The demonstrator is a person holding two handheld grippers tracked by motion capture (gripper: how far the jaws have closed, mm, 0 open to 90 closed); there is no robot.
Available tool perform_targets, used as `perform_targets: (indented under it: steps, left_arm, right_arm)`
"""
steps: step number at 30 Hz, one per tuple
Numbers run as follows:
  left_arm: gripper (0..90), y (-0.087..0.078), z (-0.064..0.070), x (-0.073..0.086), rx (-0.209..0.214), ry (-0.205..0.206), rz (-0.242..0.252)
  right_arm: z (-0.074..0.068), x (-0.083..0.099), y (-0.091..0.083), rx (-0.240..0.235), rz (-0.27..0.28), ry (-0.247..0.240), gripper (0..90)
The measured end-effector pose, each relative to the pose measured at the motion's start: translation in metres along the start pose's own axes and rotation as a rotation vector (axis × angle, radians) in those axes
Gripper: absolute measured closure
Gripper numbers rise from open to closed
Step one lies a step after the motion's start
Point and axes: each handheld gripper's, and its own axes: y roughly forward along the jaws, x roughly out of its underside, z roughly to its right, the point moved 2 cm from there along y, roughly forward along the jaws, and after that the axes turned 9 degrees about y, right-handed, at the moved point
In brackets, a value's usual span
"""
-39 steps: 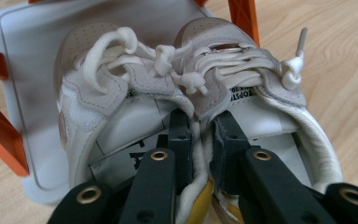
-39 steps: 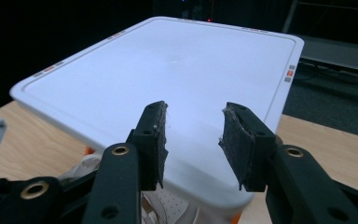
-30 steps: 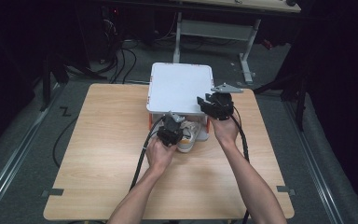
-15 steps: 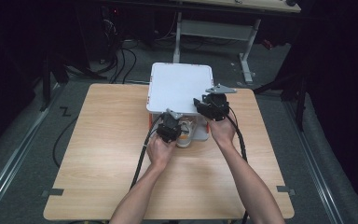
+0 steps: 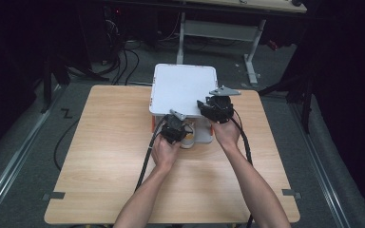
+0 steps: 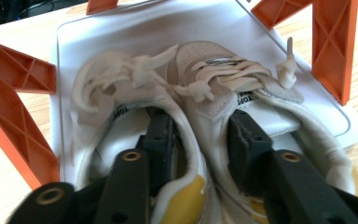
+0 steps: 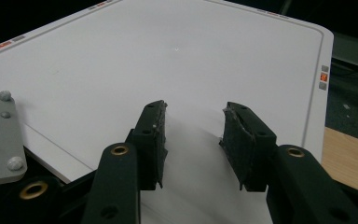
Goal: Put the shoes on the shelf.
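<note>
1. Two shoes (image 6: pixel 186 107) sit under the white shelf (image 5: pixel 183 88), at 12 o'clock on the desk (image 5: pixel 100 156).
2. Left tool (image 6: pixel 198 140) grips their touching inner walls.
3. Right tool (image 7: pixel 193 140) wide, empty, above the shelf.

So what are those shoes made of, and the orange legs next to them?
The white shoes look like smooth leather or fake leather: there are tiny punched holes on the toe, soft padded collars and flat cloth-like laces. The orange legs look like hard moulded plastic, matte, with ribbed triangle cut-outs. The left gripper has a jaw inside each shoe.
</note>
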Motion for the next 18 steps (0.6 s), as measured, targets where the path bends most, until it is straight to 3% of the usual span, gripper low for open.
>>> perform_targets:
  steps: [3, 5, 10, 11, 12, 13, 18]
  left_arm:
    - [57.4, -0.002, 0.000, 0.000, 0.020, 0.007, -0.001]
    - [49.5, -0.003, 0.000, 0.001, 0.028, 0.011, 0.005]
    - [40.7, -0.005, -0.004, 0.002, 0.048, -0.016, 0.023]
    - [39.0, -0.006, -0.004, 0.002, 0.044, -0.012, 0.025]
    - [36.0, -0.007, -0.003, 0.001, -0.003, 0.003, 0.034]
    - [28.5, -0.009, -0.002, 0.000, -0.010, 0.002, 0.051]
    - [25.0, -0.019, -0.004, -0.003, 0.009, -0.006, 0.085]
  right_arm:
    - [0.000, 0.000, 0.000, -0.003, -0.001, 0.002, 58.8]
    - [0.001, -0.001, 0.000, -0.005, 0.000, 0.003, 58.8]
    - [0.001, -0.001, 0.000, -0.006, 0.000, -0.001, 59.0]
    - [0.001, -0.001, 0.000, -0.005, -0.001, -0.001, 59.0]
    - [0.001, -0.001, 0.000, -0.005, -0.001, -0.002, 58.9]
    - [0.000, -0.001, 0.000, -0.005, 0.000, -0.002, 58.9]
    - [0.001, -0.001, 0.000, -0.004, 0.000, -0.003, 58.9]
